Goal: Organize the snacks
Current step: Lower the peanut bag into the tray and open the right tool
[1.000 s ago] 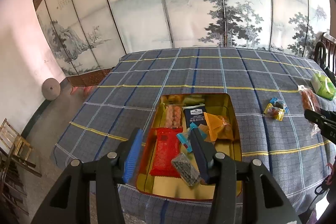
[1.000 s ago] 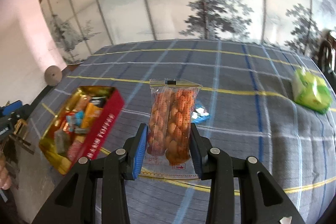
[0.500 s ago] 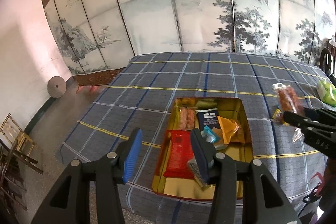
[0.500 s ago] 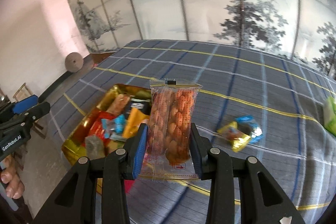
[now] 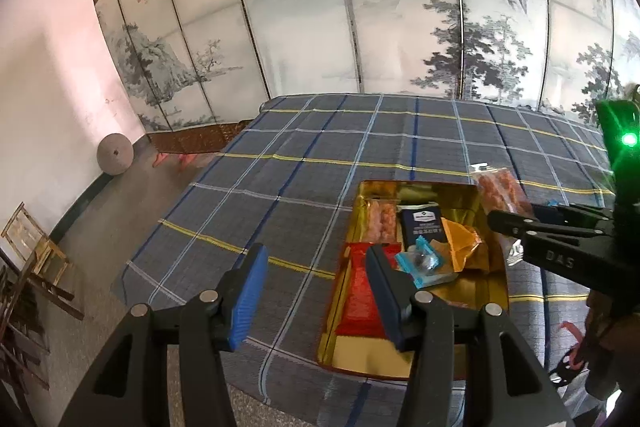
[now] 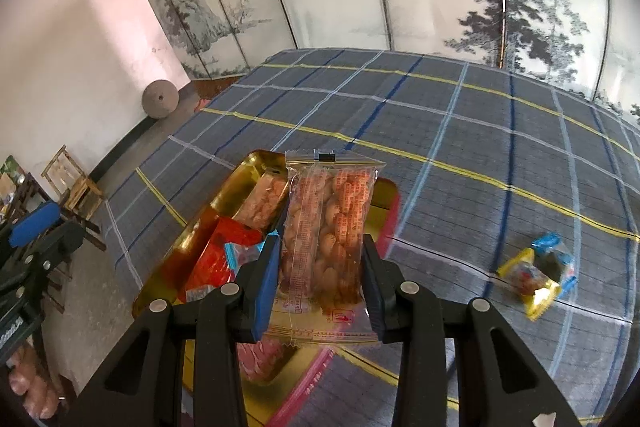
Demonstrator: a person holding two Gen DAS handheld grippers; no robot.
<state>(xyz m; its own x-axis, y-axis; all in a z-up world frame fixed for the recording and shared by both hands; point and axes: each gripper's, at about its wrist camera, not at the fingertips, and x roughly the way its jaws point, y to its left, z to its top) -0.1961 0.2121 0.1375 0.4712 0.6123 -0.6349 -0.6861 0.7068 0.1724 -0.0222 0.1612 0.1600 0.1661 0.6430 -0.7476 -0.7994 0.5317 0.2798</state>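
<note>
A gold tin (image 5: 335, 339) with red outer walls lies on the plaid table and holds several snack packets. My right gripper (image 6: 320, 275) is shut on a clear packet of peanuts (image 6: 330, 231) and holds it upright over the tin (image 6: 236, 183). In the left wrist view that packet (image 5: 500, 191) hangs above the tin's right rim, held by the right gripper (image 5: 512, 223). My left gripper (image 5: 316, 291) is open and empty, above the table edge just left of the tin.
Two small wrapped sweets, yellow (image 6: 532, 283) and blue (image 6: 556, 255), lie on the cloth right of the tin. The plaid tablecloth (image 5: 320, 163) stretches back to a painted folding screen (image 5: 360, 7). Wooden chairs (image 5: 36, 247) stand on the floor at left.
My right gripper carried the peanut packet left, from over the bare cloth to above the tin. My left gripper drew left, off the tin.
</note>
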